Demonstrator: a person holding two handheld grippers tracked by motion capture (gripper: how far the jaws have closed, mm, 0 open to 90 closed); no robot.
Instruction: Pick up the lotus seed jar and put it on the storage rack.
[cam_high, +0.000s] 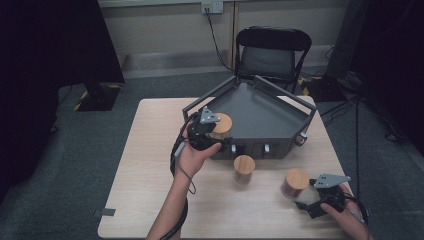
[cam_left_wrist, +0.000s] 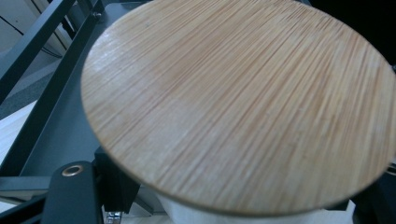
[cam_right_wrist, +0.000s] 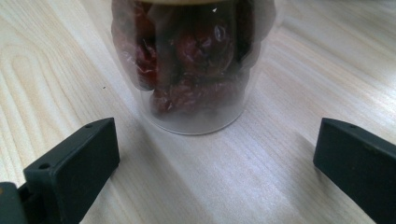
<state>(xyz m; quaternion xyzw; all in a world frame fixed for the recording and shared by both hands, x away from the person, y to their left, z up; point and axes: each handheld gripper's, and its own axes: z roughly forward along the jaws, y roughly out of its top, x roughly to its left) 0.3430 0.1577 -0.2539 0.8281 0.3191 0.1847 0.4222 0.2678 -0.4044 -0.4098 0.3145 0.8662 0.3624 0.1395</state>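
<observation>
- The left gripper (cam_high: 214, 131) is clenched on a jar with a bamboo lid (cam_high: 221, 125), held at the near-left edge of the dark grey tray (cam_high: 270, 117); in the left gripper view the lid (cam_left_wrist: 238, 102) sits just above and ahead of the jaws.
- The step in hand is judged to be the setting of this jar into the tray.
- The jar is best kept upright while it is carried over the tray's rail, so that the lid is not shaken loose and the base is not caught on the rim.
- The grip should be kept firm until the base rests flat on the tray floor; only then should the jaws be parted.
- A spot well ahead of the left gripper is advisable, so that room is left for the other jars.
- The right gripper (cam_high: 316, 200) is released, its jaws standing wide to either side of a jar of dark red dried fruit (cam_right_wrist: 194, 60), which stands on the table (cam_high: 150, 150) just ahead of it, untouched.
- A third jar (cam_high: 244, 169) stands on the table between the 2 grippers, just in front of the tray.
- The right gripper is best left still until the left gripper is withdrawn, so that a collision is avoided.
</observation>
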